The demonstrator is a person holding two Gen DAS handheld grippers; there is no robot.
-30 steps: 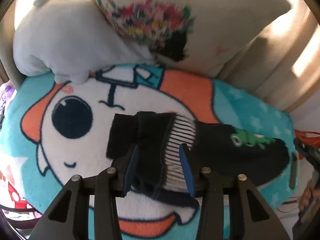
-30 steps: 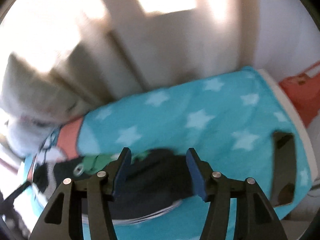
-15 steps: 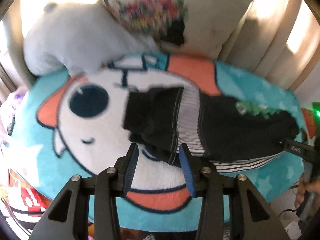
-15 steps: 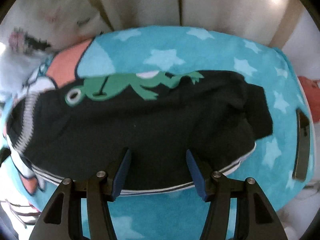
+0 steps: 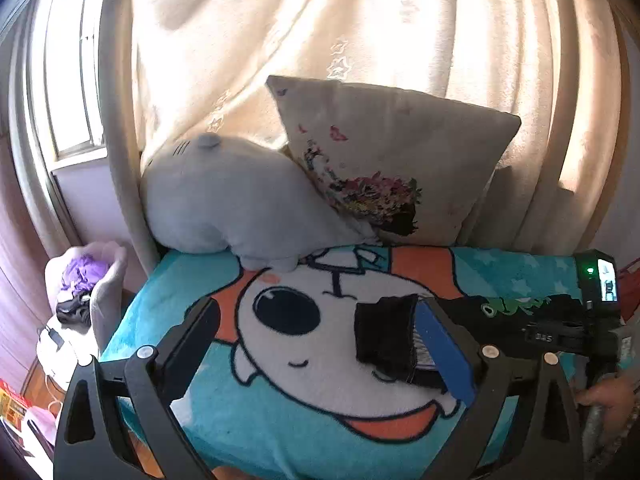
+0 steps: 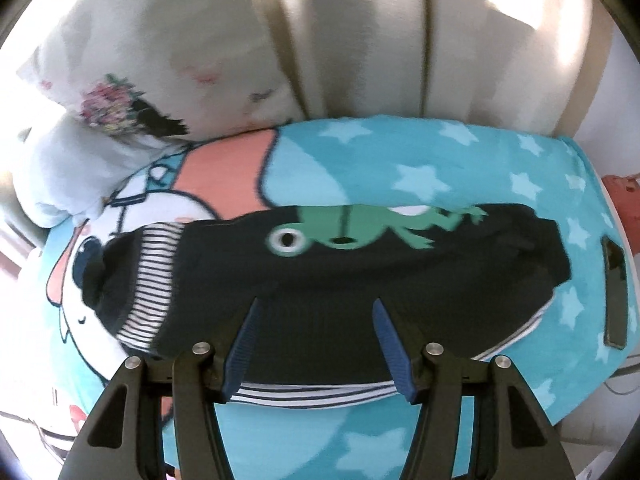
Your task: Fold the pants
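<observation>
Pants [image 6: 360,280]: black, green frog print, striped lining showing at the cuffs; lay flat across the cartoon blanket [image 6: 440,168] on the bed, one end already turned back onto itself near the dog's face.
Left gripper [image 5: 320,344]: jaws spread wide, nothing between them; held above the blanket, well back from the folded cuff end.
Right gripper [image 6: 316,340]: jaws apart, empty; poised over the near edge of the pants at mid-length, blue pads [image 6: 244,344] just above the cloth, contact not certain.
Surroundings: grey plush toy [image 5: 224,200] and embroidered pillow [image 5: 392,168] at the head of the bed against the curtain [image 5: 360,40]; well apart from the pants.
Step in hand, as judged: between folds; one end-fold looked finished, both tools released.
Next move, as judged: each gripper would need to close on an edge of the pants, likely the far waist end, then carry it over toward the folded end, keeping the layers aligned so the striped hem does not slide out.
</observation>
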